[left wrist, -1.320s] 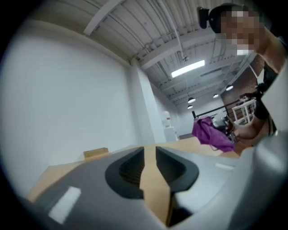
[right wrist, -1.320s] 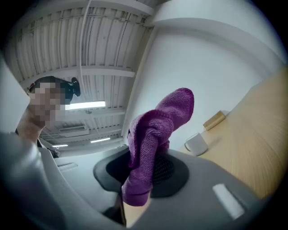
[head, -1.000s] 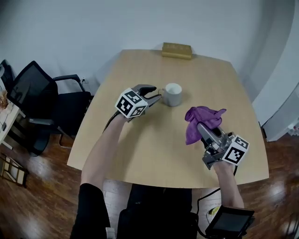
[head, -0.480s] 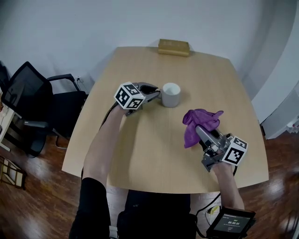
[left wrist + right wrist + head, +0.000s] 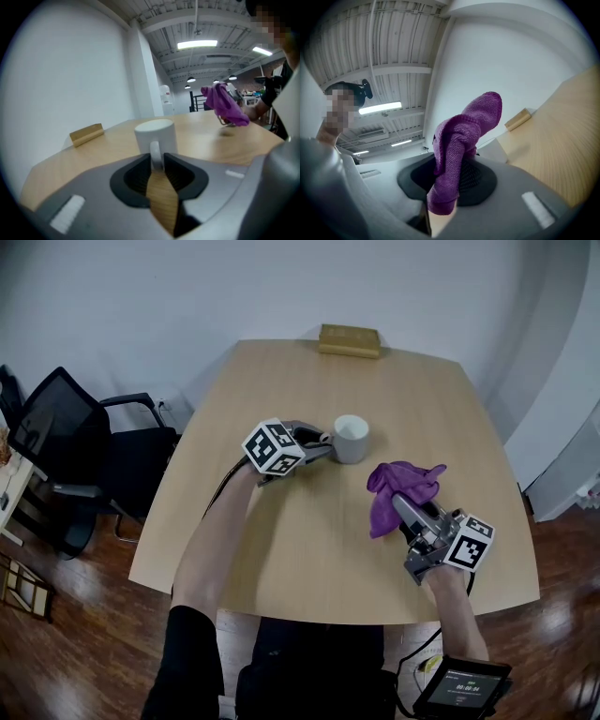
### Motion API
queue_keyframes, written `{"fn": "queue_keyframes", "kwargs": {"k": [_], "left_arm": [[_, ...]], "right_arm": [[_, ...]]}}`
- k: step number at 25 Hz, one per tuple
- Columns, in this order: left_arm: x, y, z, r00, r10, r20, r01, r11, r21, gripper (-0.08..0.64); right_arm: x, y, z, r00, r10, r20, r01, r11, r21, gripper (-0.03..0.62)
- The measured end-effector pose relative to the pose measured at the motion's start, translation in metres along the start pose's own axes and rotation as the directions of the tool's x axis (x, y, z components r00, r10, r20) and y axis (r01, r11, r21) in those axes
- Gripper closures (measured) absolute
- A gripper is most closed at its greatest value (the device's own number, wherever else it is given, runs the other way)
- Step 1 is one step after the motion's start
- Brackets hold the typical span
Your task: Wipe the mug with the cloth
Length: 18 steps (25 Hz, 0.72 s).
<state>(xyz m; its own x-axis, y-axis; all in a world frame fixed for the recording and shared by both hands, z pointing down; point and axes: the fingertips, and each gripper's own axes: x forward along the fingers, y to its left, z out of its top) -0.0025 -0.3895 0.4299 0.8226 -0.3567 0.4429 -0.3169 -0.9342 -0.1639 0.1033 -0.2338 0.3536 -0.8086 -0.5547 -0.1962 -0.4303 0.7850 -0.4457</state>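
White mug [image 5: 351, 438] stands upright on the table [image 5: 300, 559]; our left tool [image 5: 322, 444] is clamped on its handle [image 5: 156, 158]. Our right tool [image 5: 399, 506] pinches the purple cloth [image 5: 403, 480], off the table, apart from the mug.

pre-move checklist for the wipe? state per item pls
1. Left gripper shut on the mug handle: ok.
2. Right gripper clamped on the cloth, with a loose bunch past the jaws: ok.
3. Mug upright, opening up: ok.
4. Cloth in contact with the mug: not ok, there is a gap and the cloth is on the mug's right.
5. Mug lifted off the table: cannot tell, its base is hidden.
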Motion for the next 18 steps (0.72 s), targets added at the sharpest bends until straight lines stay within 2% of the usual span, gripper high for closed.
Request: {"fn": "queue_keyframes", "kwargs": {"k": [2, 4, 7, 9, 12, 15, 18], "left_arm": [[0.001, -0.001, -0.001, 1.000, 0.001, -0.007, -0.001, 1.000, -0.011, 0.468], [-0.002, -0.004, 0.002, 1.000, -0.008, 0.023, 0.009, 0.998, -0.058, 0.479], [-0.010, -0.017, 0.018, 0.988, -0.034, 0.150, 0.062, 0.980, -0.187, 0.482], [-0.016, -0.031, 0.028, 0.970, -0.054, 0.238, 0.119, 0.955, -0.272, 0.483], [-0.026, -0.053, 0.040, 0.931, -0.094, 0.354, 0.225, 0.909, -0.350, 0.488], [-0.036, -0.069, 0.056, 0.887, -0.122, 0.446, 0.309, 0.874, -0.375, 0.497], [-0.046, -0.084, 0.072, 0.850, -0.139, 0.508, 0.355, 0.863, -0.358, 0.502]], "right_arm": [[0.000, 0.000, -0.002, 1.000, -0.007, -0.001, 0.007, 1.000, 0.004, 0.500], [-0.001, -0.001, -0.001, 1.000, -0.015, 0.004, 0.015, 1.000, 0.004, 0.500], [-0.009, -0.004, 0.003, 0.999, -0.035, 0.025, 0.035, 0.999, 0.001, 0.500], [-0.013, -0.006, 0.004, 0.998, -0.048, 0.033, 0.048, 0.999, -0.001, 0.500], [-0.011, -0.004, 0.003, 0.998, -0.057, 0.024, 0.058, 0.998, -0.015, 0.500], [-0.003, 0.005, 0.006, 0.998, -0.063, 0.004, 0.063, 0.994, -0.085, 0.500], [0.006, 0.015, 0.013, 0.996, -0.088, -0.023, 0.081, 0.971, -0.227, 0.500]]}}
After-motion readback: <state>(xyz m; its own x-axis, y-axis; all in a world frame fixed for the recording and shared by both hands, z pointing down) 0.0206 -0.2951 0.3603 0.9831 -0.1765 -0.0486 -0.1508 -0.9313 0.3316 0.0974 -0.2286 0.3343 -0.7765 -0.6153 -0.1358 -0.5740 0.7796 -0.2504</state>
